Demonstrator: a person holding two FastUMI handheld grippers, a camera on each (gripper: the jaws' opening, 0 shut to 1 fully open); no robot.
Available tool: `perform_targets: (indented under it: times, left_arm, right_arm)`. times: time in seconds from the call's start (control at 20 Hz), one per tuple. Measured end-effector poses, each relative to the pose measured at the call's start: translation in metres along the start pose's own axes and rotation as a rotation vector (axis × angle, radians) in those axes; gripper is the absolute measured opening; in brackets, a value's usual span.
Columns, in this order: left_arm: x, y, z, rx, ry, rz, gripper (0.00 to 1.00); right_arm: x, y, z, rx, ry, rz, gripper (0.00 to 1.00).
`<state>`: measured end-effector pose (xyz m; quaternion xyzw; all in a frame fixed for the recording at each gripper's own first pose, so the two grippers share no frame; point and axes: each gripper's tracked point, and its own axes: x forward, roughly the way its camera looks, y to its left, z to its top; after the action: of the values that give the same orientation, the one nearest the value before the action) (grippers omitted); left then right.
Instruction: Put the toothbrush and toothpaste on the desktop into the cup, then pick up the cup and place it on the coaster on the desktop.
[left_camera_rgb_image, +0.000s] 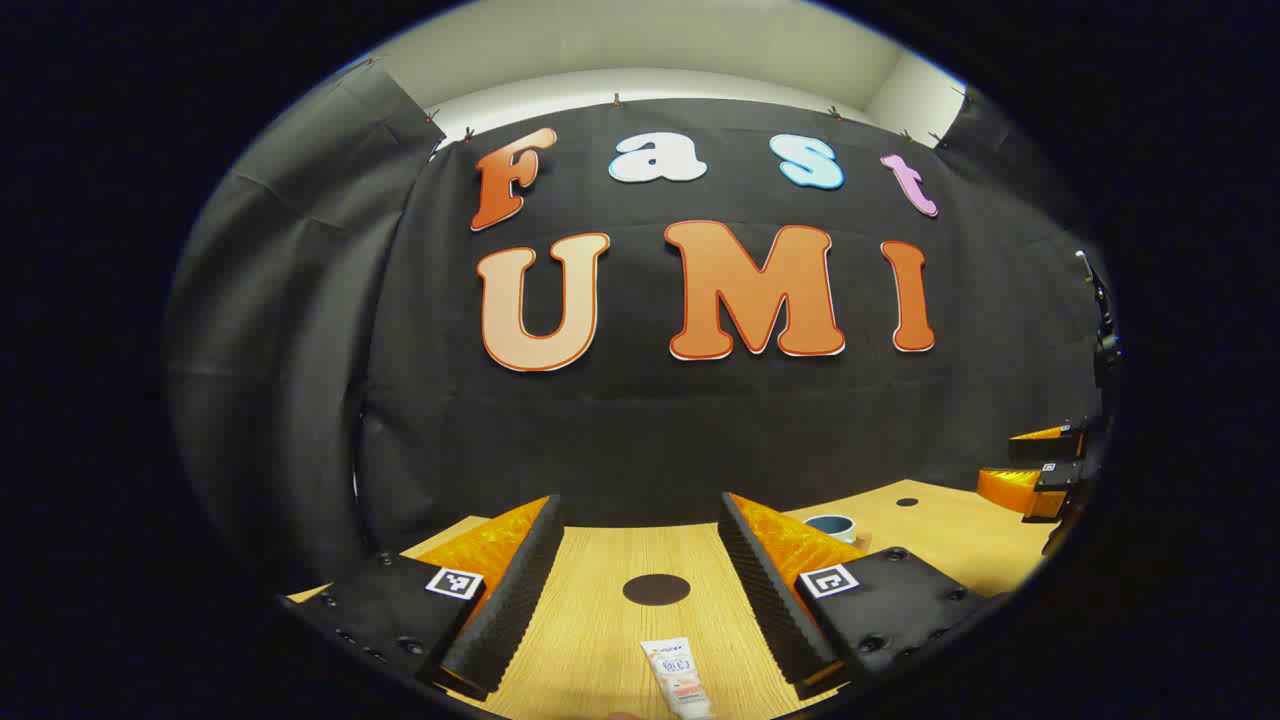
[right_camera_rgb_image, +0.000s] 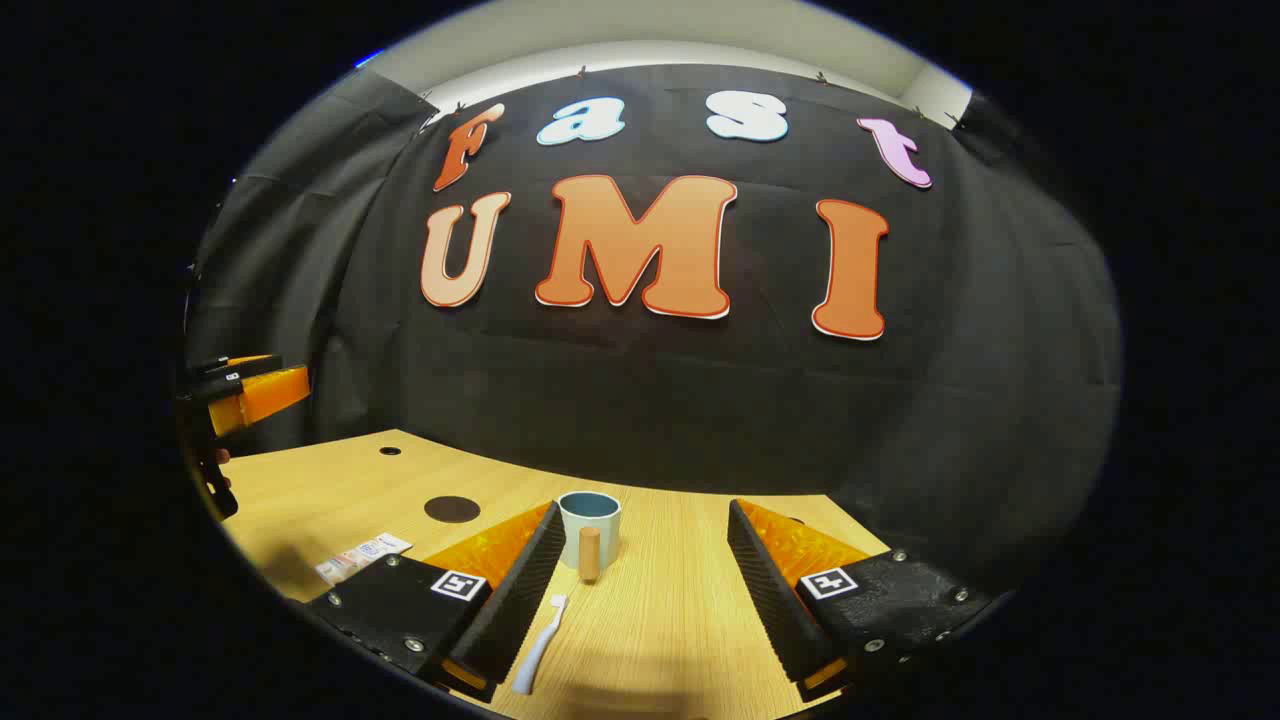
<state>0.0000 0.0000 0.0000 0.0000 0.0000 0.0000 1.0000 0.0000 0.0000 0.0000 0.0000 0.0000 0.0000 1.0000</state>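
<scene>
In the left gripper view, the white toothpaste tube (left_camera_rgb_image: 678, 680) lies on the wooden desktop (left_camera_rgb_image: 600, 640) between my left gripper's (left_camera_rgb_image: 640, 520) open fingers, close to the camera. The dark round coaster (left_camera_rgb_image: 656, 589) sits just beyond it. The cup (left_camera_rgb_image: 830, 525), blue inside, peeks out behind the right-hand finger. In the right gripper view, my right gripper (right_camera_rgb_image: 645, 515) is open. The pale cup (right_camera_rgb_image: 590, 525) with its wooden handle (right_camera_rgb_image: 590, 553) stands upright ahead, near the left-hand finger. A white toothbrush (right_camera_rgb_image: 540, 645) lies flat beside that finger. The toothpaste (right_camera_rgb_image: 362, 556) and coaster (right_camera_rgb_image: 452, 508) are off to the left.
The black cloth wall closes the back of the desktop. Small dark holes (left_camera_rgb_image: 907, 502) (right_camera_rgb_image: 390, 451) mark the table top. The right gripper (left_camera_rgb_image: 1030, 462) shows at the far right above the table. The left gripper (right_camera_rgb_image: 250, 380) hangs at the far left.
</scene>
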Motion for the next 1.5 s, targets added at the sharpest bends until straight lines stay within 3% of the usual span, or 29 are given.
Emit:
perform_targets:
  times: [0.45,0.8,1.25,1.5]
  left_arm:
    - [0.004,-0.002,0.001,-0.015,0.026,-0.015,1.0]
    - [0.007,-0.007,-0.009,-0.02,0.073,-0.027,1.0]
    - [0.017,-0.014,-0.029,0.004,0.16,-0.033,1.0]
    - [0.026,-0.023,-0.048,0.027,0.247,-0.057,0.99]
  right_arm:
    - [0.005,0.031,0.001,-0.015,0.029,0.08,0.98]
    - [0.006,0.034,0.005,0.0,0.042,0.078,0.98]
    - [0.011,0.039,-0.014,-0.007,0.154,0.113,0.96]
    - [0.014,0.044,-0.039,0.034,0.299,0.142,0.93]
